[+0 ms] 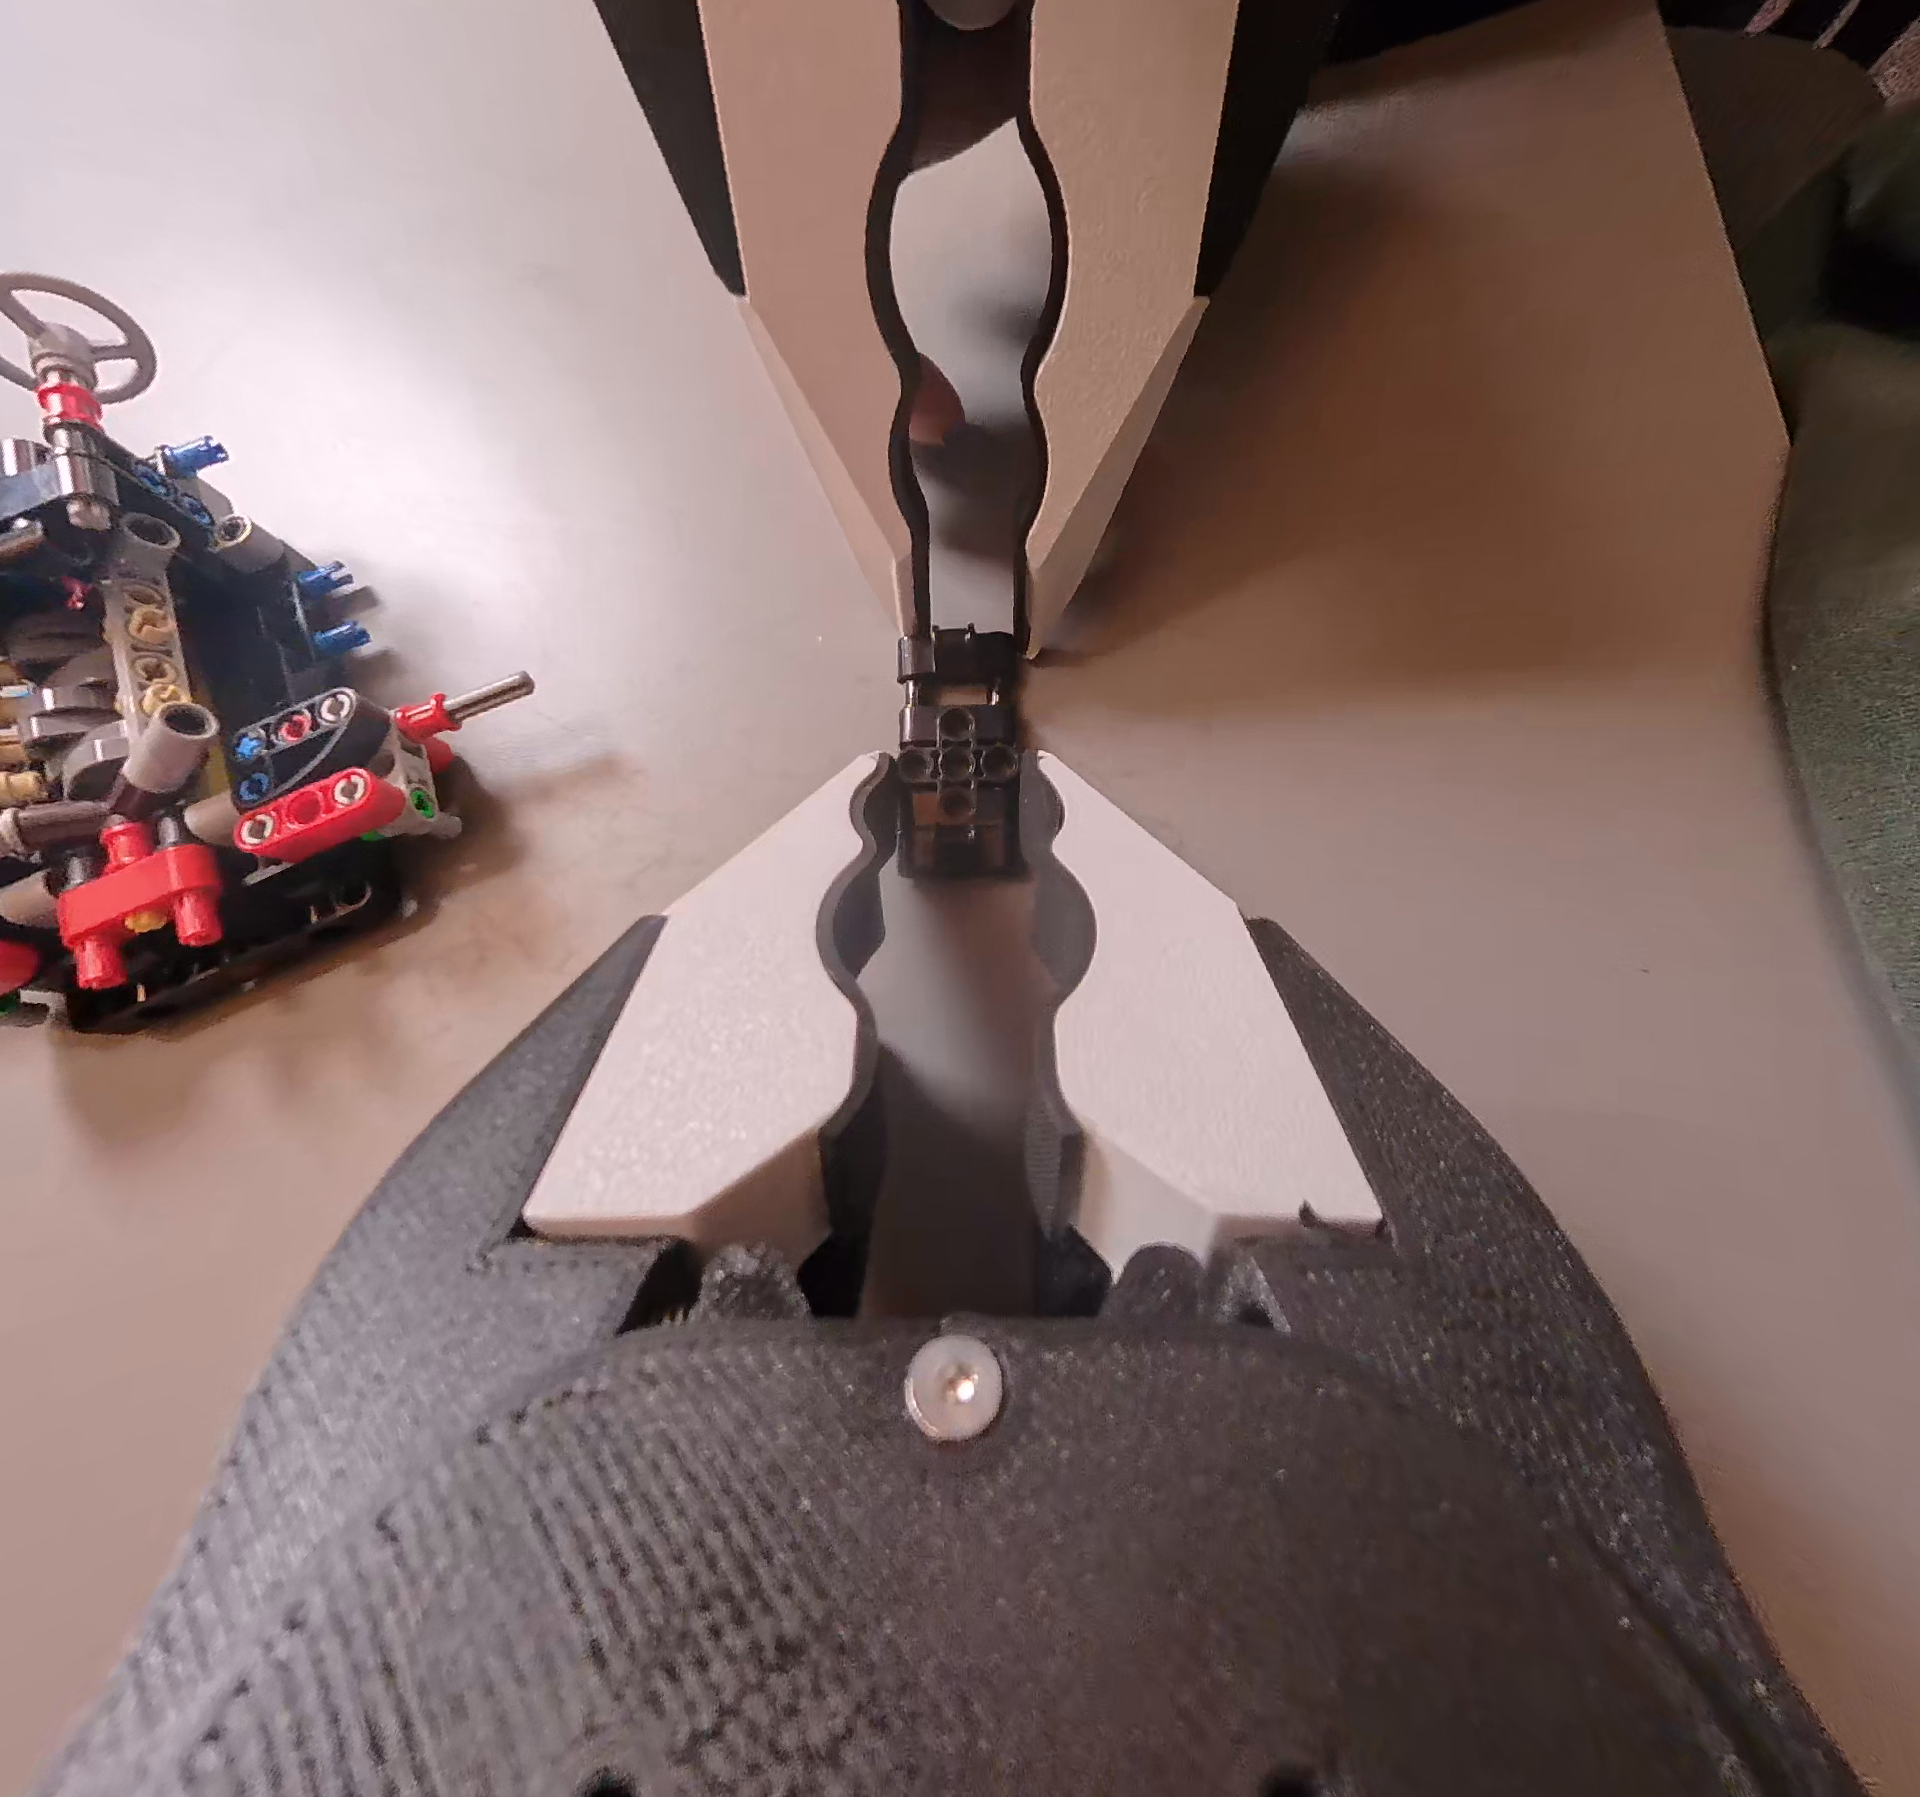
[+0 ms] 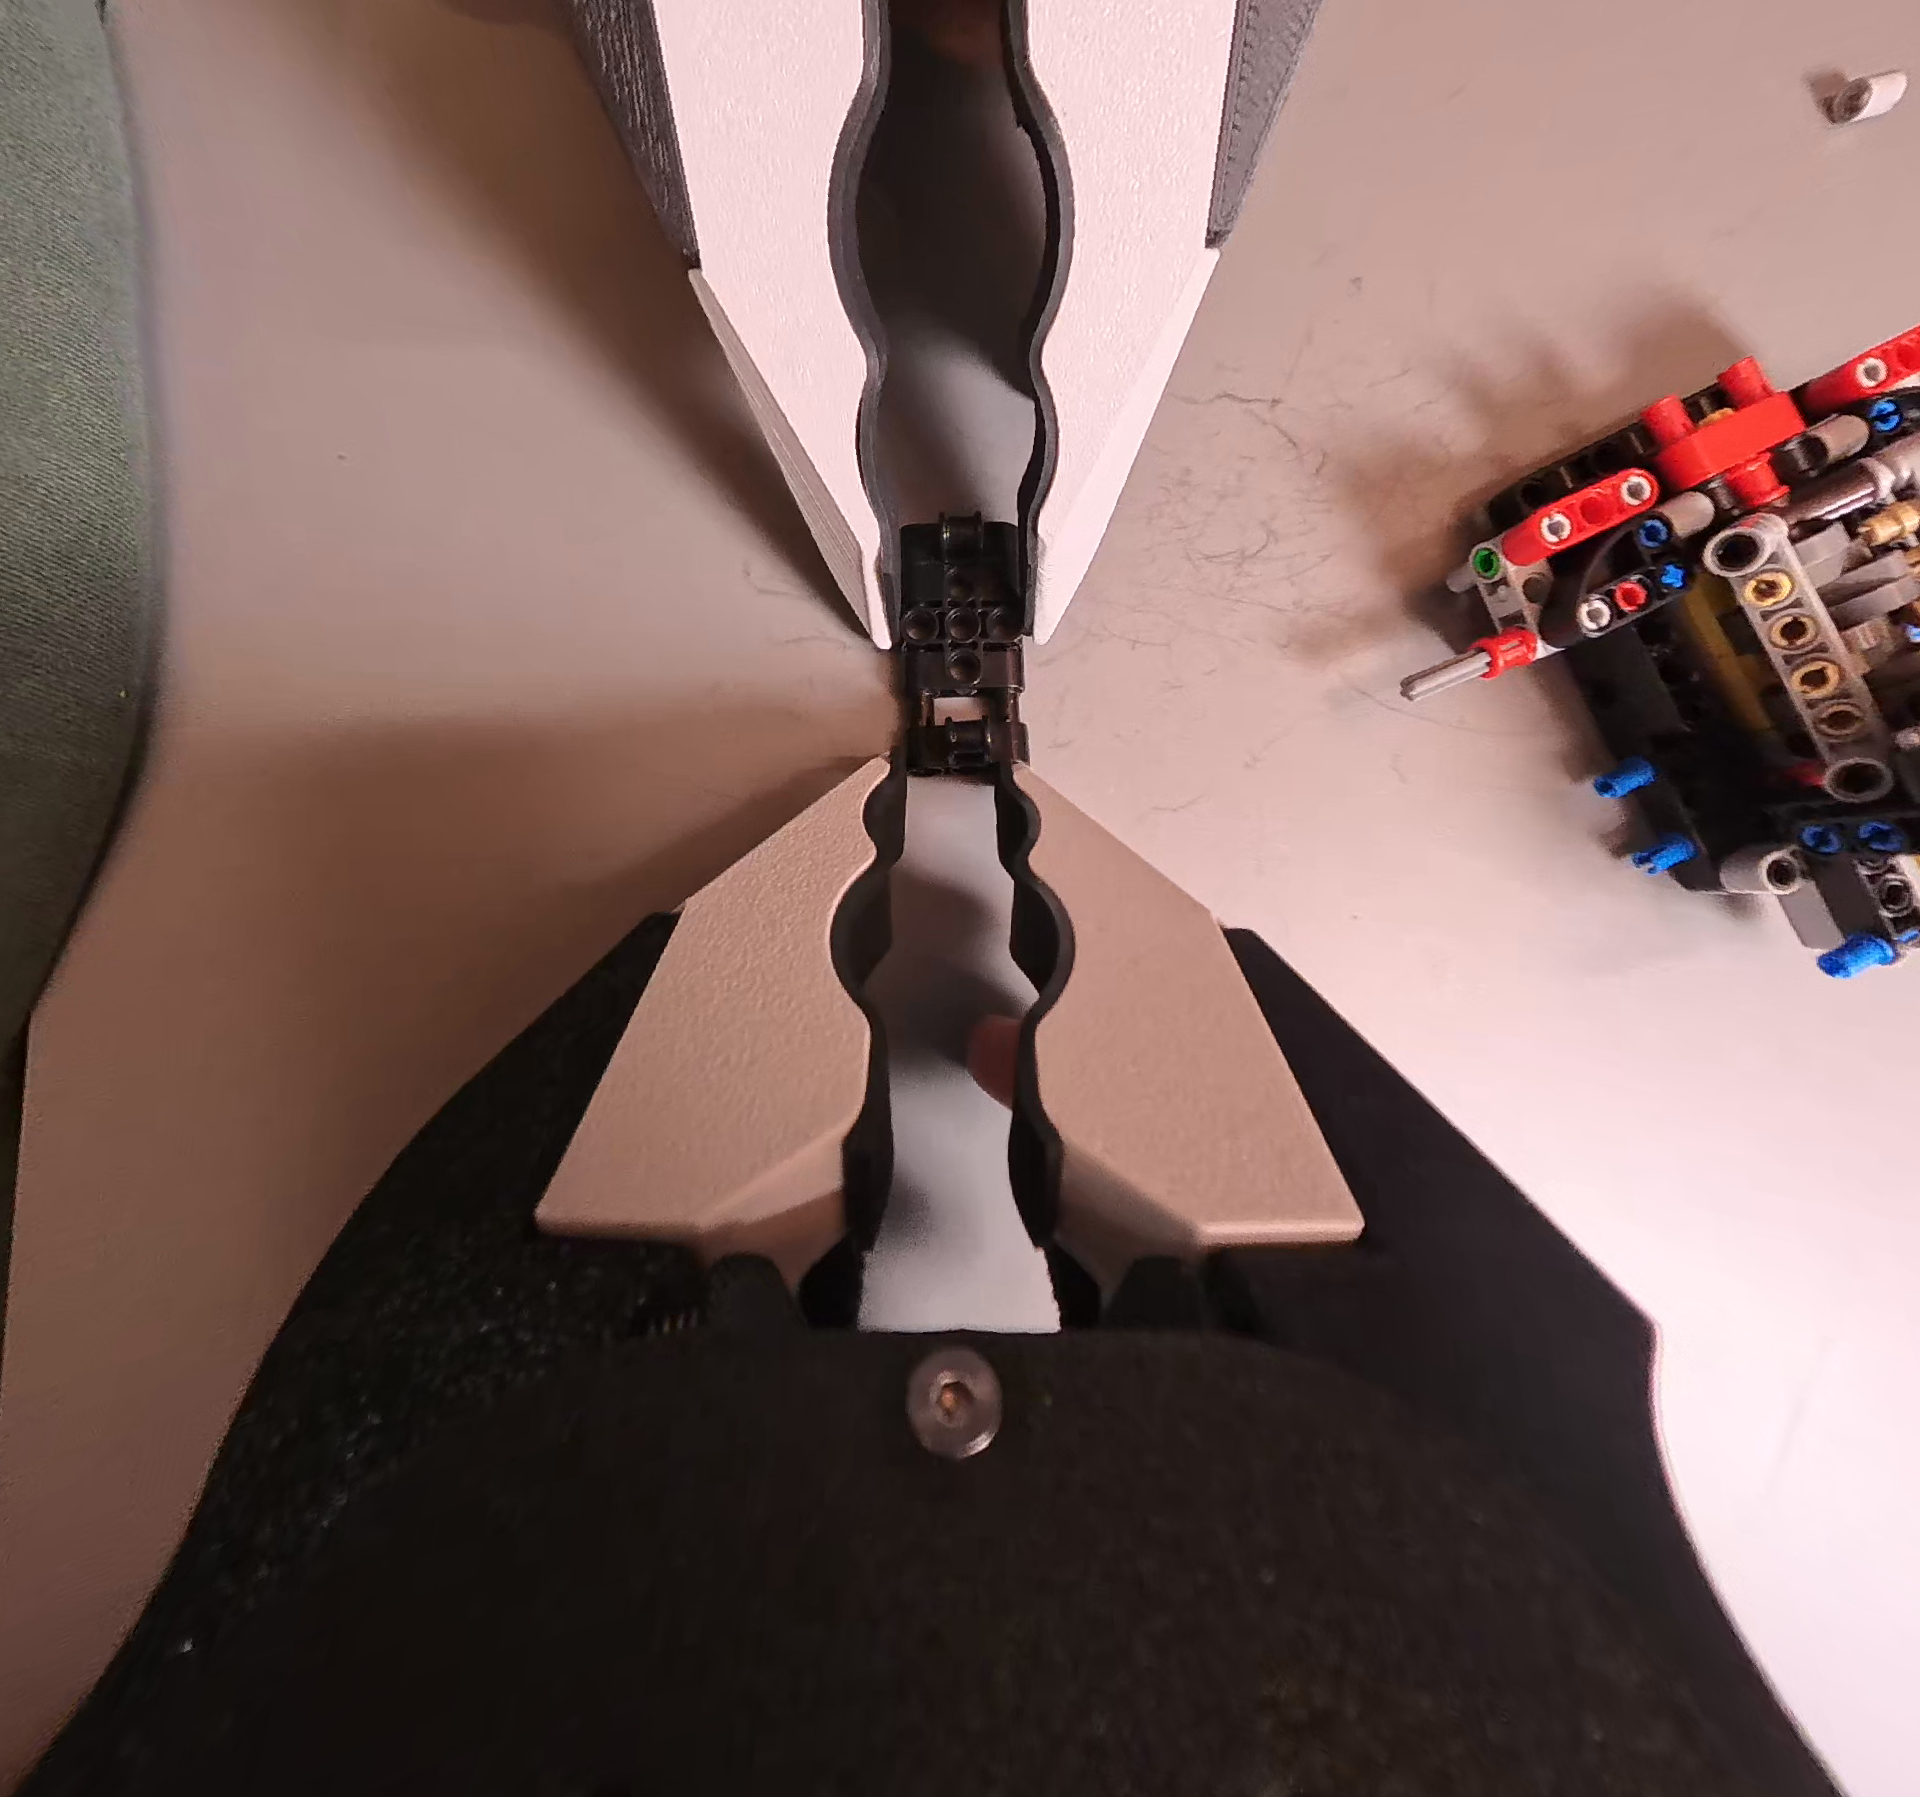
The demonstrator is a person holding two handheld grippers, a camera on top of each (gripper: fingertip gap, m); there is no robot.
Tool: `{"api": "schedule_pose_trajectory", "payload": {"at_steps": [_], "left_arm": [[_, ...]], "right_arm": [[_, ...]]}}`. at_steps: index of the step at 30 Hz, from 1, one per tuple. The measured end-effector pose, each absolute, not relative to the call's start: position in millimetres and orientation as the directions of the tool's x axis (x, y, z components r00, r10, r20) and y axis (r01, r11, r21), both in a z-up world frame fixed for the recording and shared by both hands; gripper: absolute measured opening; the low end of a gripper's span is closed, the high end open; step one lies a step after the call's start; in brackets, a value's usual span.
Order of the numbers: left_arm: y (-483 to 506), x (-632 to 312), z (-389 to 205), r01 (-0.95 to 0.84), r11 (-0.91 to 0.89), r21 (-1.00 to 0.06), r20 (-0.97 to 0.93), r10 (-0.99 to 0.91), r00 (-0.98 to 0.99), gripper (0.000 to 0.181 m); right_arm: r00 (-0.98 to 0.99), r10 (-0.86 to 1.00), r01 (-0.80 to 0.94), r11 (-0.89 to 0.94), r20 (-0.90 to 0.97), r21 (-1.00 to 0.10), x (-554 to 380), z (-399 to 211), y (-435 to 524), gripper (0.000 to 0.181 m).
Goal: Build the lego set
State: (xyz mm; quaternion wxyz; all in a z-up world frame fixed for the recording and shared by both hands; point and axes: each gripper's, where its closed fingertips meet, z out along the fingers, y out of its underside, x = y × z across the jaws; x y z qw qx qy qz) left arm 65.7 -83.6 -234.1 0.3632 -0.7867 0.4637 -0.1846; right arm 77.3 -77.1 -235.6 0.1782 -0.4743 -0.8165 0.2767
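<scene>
The table [image 2: 1351, 1228] looks smooth and matt (faintly scuffed). The lego model [image 2: 1745, 646] is glossy plastic; the right gripper [image 2: 961, 771] body is rough, ridged black plastic with a metal screw [image 2: 953, 1402].

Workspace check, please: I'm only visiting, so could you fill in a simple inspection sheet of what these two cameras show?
Surface: pale table, faintly scuffed.
Job's things: half-built lego model lying apart to one side; a black block and a black connector piece, meeting above the table.
Clutter: small white loose piece at the far edge.
Grippers: left tongs shut on the black block; right tongs shut on the black connector piece, tip to tip.
Cables: nothing seen.
Surroundings: green fabric along the table's edge; a fingertip shows behind the tongs.
</scene>
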Motion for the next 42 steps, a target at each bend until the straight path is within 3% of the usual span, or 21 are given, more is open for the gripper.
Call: {"api": "schedule_pose_trajectory", "payload": {"at_steps": [21, 30, 42], "left_arm": [[-82.5, 74.3, -234.3, -0.572, -0.301, -0.763, -0.039, -0.862, 0.505, 0.023], [-84.8, 73.9, -234.3, -0.58, -0.281, -0.765, -0.034, -0.881, 0.472, 0.023], [-83.5, 74.4, -234.1, -0.569, -0.322, -0.757, -0.054, -0.836, 0.545, 0.022]], "right_arm": [[-0.481, 0.876, 0.647, 0.378, 0.03, -0.662, 80.1, -232.9, -77.2, 0.016], [-0.605, 0.796, 0.605, 0.474, 0.017, -0.64, 83.4, -235.2, -80.2, 0.0], [-0.516, 0.856, 0.663, 0.375, -0.033, -0.648, 80.7, -234.4, -84.4, 0.0]]}}
